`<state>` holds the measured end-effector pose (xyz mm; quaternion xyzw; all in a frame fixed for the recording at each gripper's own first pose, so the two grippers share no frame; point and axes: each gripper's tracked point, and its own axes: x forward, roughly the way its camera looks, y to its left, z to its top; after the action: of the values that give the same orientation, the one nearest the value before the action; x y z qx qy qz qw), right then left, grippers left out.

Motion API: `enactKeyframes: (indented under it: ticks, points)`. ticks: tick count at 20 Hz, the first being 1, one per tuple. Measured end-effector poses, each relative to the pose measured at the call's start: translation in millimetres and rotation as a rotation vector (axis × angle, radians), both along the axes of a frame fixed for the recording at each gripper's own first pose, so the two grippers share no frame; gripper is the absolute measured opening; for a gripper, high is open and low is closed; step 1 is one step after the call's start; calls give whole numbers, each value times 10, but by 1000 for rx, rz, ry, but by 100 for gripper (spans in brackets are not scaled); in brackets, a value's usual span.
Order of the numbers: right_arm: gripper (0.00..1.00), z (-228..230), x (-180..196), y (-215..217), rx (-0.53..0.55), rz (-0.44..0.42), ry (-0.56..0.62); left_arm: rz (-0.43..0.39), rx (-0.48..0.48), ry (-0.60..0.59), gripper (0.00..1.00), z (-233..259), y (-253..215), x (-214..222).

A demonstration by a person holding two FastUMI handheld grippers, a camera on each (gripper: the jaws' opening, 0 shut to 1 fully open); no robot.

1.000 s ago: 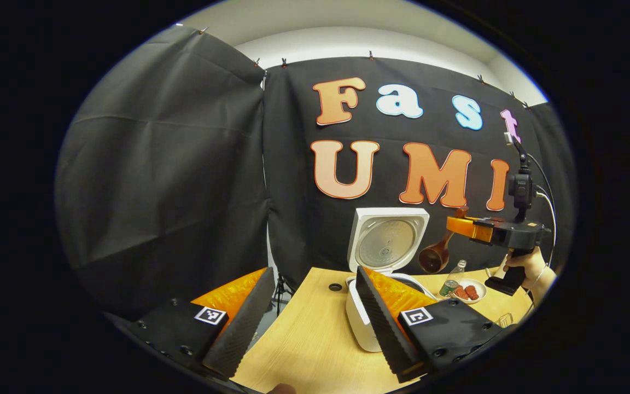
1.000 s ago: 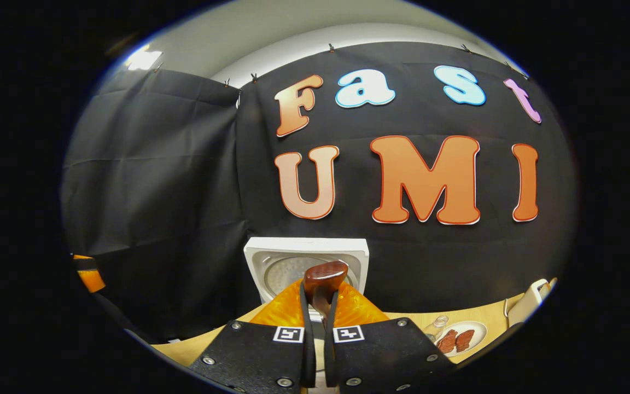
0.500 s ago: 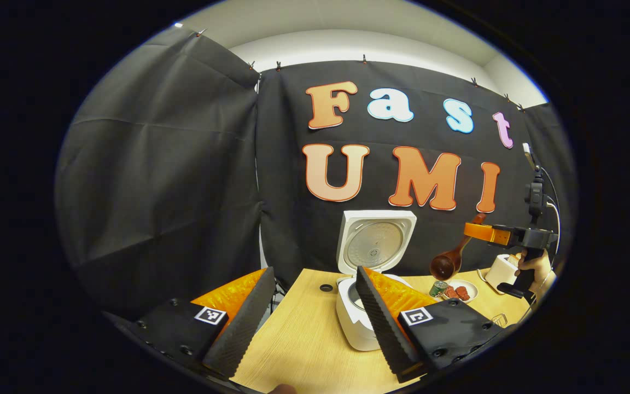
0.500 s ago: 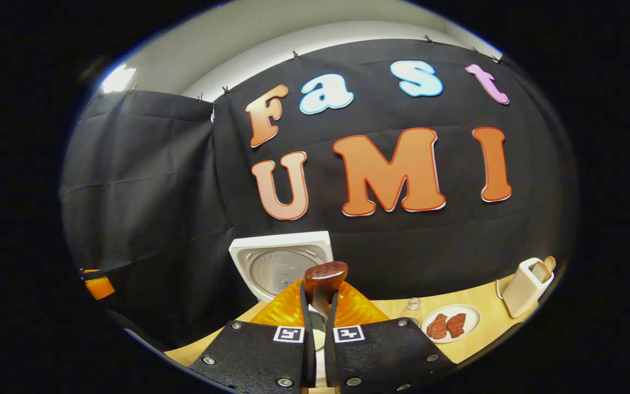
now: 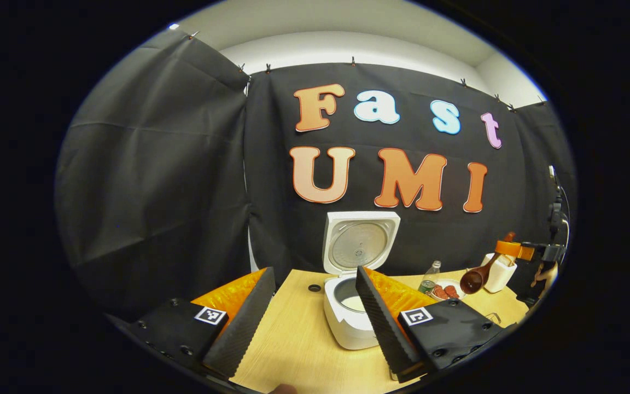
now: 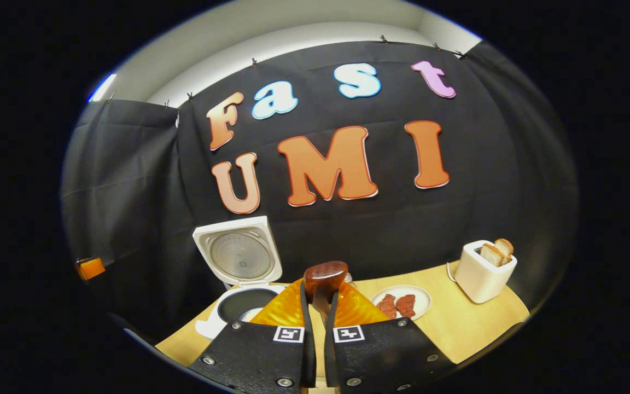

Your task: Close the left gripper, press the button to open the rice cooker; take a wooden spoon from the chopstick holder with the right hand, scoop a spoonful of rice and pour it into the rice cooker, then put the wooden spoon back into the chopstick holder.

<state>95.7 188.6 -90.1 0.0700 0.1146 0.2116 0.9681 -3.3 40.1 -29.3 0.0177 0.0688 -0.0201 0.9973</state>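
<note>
Left gripper view: your left claw (image 5: 315, 312) hangs released over the counter (image 5: 304, 350), beside the open rice cooker (image 5: 350, 314). The wooden spoon (image 5: 476, 278) has swung right since 1 s ago.

Right gripper view: your right claw (image 6: 315, 306) is clenched on the stiff, light, smooth handle; grip it mid-shaft.

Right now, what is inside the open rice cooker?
In the left gripper view, the rice cooker stands open, lid up, and something pale lies at the bottom of its pot, probably rice. The left gripper's finger covers the pot's right part, so how much cannot be told.
</note>
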Motion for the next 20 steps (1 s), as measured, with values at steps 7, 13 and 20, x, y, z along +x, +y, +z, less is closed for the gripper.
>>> enactKeyframes:
  ticks: [7, 13, 20]
  points:
    - [6, -452, -273, -990, 9, -171, 102, 2, 10, -21, 100, 45, -33, -3]
    - [6, -926, -497, -1495, 40, -297, 188, -2, -8, -20, 100, 30, -107, 138]
    - [6, -1517, -489, -1598, 96, -350, 295, 7, 6, -31, 100, 60, -156, 237]
